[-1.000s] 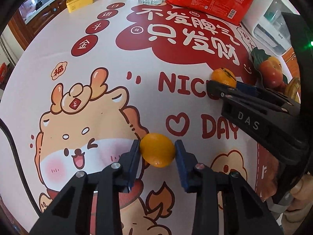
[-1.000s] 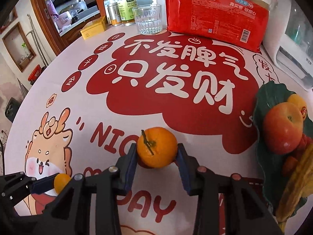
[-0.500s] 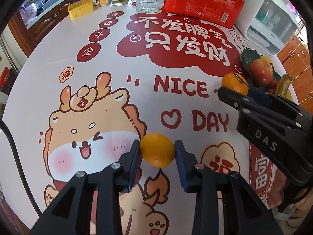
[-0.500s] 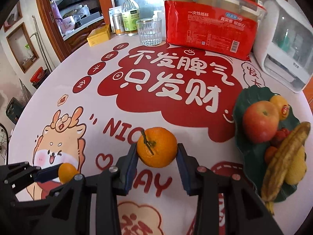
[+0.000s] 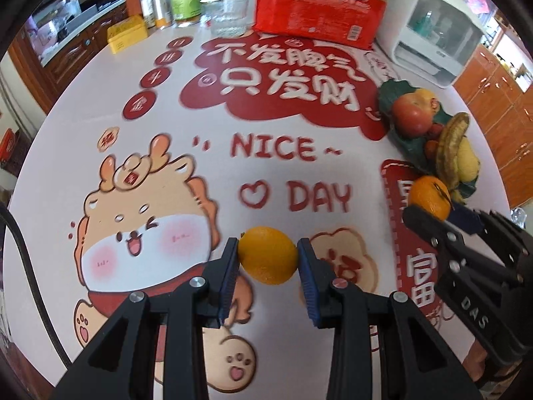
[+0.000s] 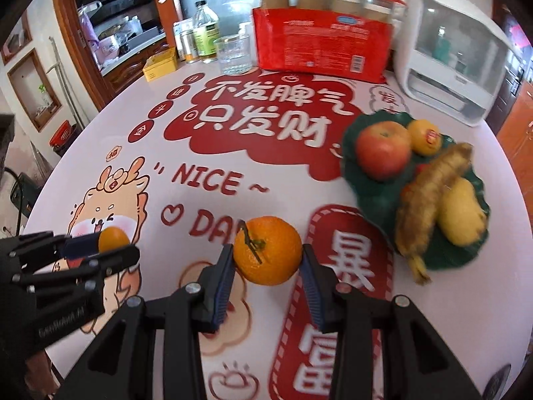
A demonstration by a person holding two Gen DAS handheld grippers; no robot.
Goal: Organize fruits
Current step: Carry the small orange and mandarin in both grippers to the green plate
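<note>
My left gripper [image 5: 268, 256] is shut on a small smooth orange [image 5: 268, 255] and holds it above the printed tablecloth. My right gripper [image 6: 268, 253] is shut on a stemmed tangerine [image 6: 267, 250]; that tangerine also shows in the left wrist view [image 5: 429, 196], close to the plate. A dark green leaf-shaped plate [image 6: 366, 183] at the right holds a red apple [image 6: 383, 155], a small stickered orange [image 6: 424, 136], a banana [image 6: 429, 193] and a yellow fruit [image 6: 461, 215]. In the right wrist view the left gripper [image 6: 100, 248] with its orange [image 6: 113, 238] is at the far left.
At the table's back stand a red pack of paper cups [image 6: 321, 46], a glass [image 6: 233, 55], bottles [image 6: 205, 33], a yellow tin [image 6: 160, 65] and a white appliance [image 6: 449, 50]. A black cable [image 5: 30, 266] hangs at the left edge.
Both grippers have lifted and pulled back toward the near right of the table, each still holding its fruit. The plate now lies closer to the right gripper.
</note>
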